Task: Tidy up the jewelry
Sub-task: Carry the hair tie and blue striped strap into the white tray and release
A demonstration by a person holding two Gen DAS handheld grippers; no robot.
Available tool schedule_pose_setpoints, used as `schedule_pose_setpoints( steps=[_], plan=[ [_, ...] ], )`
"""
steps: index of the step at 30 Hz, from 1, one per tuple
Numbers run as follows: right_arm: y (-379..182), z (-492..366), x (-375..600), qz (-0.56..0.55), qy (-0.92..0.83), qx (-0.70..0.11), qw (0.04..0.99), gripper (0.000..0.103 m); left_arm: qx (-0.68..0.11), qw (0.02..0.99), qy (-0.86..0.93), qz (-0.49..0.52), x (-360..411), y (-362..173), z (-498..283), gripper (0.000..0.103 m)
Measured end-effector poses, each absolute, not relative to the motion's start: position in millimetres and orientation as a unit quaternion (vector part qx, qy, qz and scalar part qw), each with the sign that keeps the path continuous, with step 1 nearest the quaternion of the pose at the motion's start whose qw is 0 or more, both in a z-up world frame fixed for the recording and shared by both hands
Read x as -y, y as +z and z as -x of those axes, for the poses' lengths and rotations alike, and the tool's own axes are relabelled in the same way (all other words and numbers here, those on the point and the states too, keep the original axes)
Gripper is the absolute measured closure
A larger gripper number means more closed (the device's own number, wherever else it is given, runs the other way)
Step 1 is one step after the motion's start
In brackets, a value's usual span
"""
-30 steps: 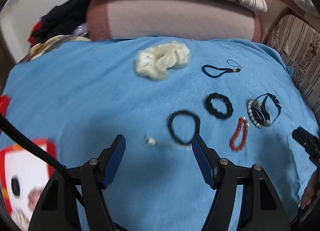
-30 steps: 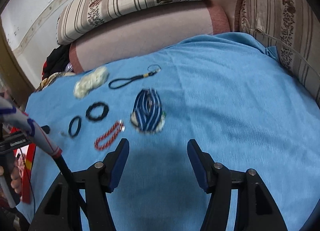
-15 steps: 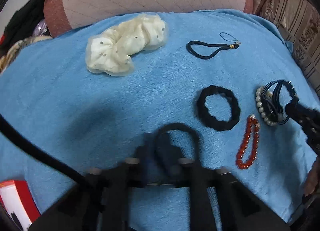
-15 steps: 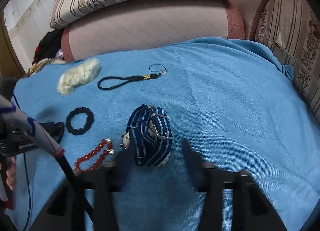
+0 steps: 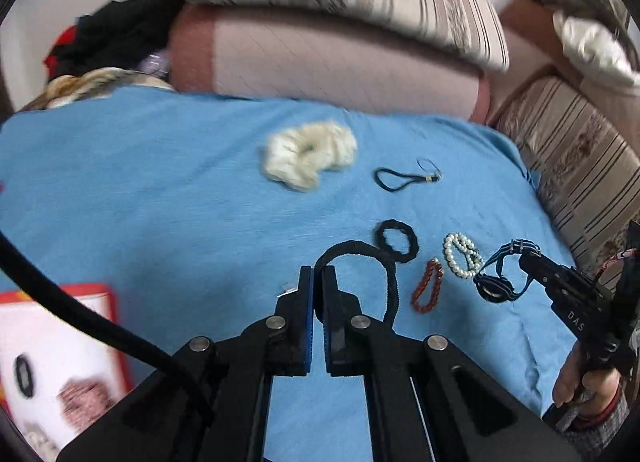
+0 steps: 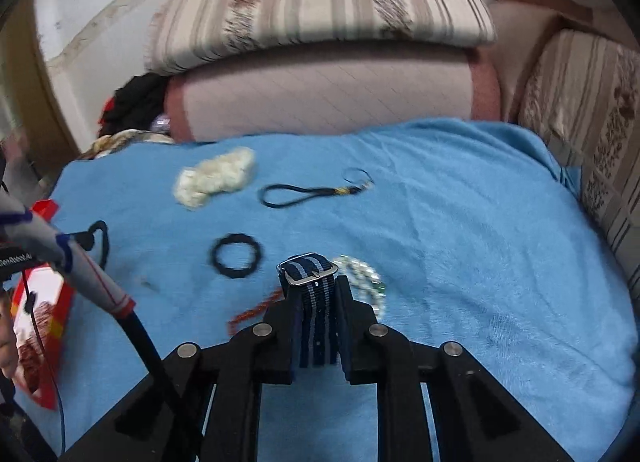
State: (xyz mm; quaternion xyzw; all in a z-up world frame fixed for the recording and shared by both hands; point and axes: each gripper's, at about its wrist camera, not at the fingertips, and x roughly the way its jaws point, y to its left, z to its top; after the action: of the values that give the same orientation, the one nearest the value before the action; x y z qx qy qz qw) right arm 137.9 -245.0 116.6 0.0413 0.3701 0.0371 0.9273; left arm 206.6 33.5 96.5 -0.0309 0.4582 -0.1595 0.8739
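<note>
The left hand-held gripper (image 5: pixel 318 282) is closed on a thin black hair tie (image 5: pixel 360 258), pinching one side of the loop so that the rest arcs up and to the right of the fingers, lifted off the blue blanket (image 5: pixel 160 189). The right hand-held gripper (image 6: pixel 318 302) is clamped on a navy striped strap (image 6: pixel 314 302), whose long axis runs straight out along the fingers with its metal buckle (image 6: pixel 312 274) at the far tip; in the left view the strap hangs as a loop from that gripper, clear of the blanket. Just beyond the held strap lie a pearl bracelet (image 5: pixel 460 258) and a red bead bracelet (image 5: pixel 428 286), side by side, with a thick black scrunchie (image 5: pixel 398 240) next to them. Farther off rest a black cord loop (image 5: pixel 400 177) and a cream scrunchie (image 5: pixel 310 157), near the cushions (image 5: pixel 320 61). A red-edged box (image 5: pixel 52 342) sits at the near left corner, beside the left gripper and well apart from the right one. If that box is the destination, it lies down and to the left of both grippers, so the left hand is nearer and the right must cross over the remaining pieces.
</note>
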Motion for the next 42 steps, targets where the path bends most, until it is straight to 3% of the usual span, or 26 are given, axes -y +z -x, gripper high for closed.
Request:
schedule_pose_setpoints(
  steps=[10, 22, 29, 39, 41, 42],
  plan=[
    [151, -104, 105, 0.022, 0.16, -0.363, 0.918, 0.087, -0.445, 0.893, -0.027, 0.06, -192, 112, -154, 0.1],
    [126, -139, -94, 0.036, 0.299, -0.407, 0.862, 0.087, -0.482, 0.863, 0.088, 0.125, -336, 50, -178, 0.1],
    [86, -177, -153, -0.019, 0.329, -0.458, 0.826, 0.087, -0.49, 0.852, 0.096, 0.155, -367, 27, -197, 0.1],
    [58, -210, -144, -0.015, 0.296, -0.478, 0.827, 0.087, -0.497, 0.845, 0.085, 0.178, -370, 18, -210, 0.099],
    [60, -209, -143, 0.003, 0.29, -0.472, 0.832, 0.082, -0.496, 0.845, 0.083, 0.184, -368, 20, -209, 0.091],
    [61, -207, -142, 0.009, 0.288, -0.469, 0.835, 0.072, -0.493, 0.846, 0.082, 0.186, -367, 22, -207, 0.083]
  ],
)
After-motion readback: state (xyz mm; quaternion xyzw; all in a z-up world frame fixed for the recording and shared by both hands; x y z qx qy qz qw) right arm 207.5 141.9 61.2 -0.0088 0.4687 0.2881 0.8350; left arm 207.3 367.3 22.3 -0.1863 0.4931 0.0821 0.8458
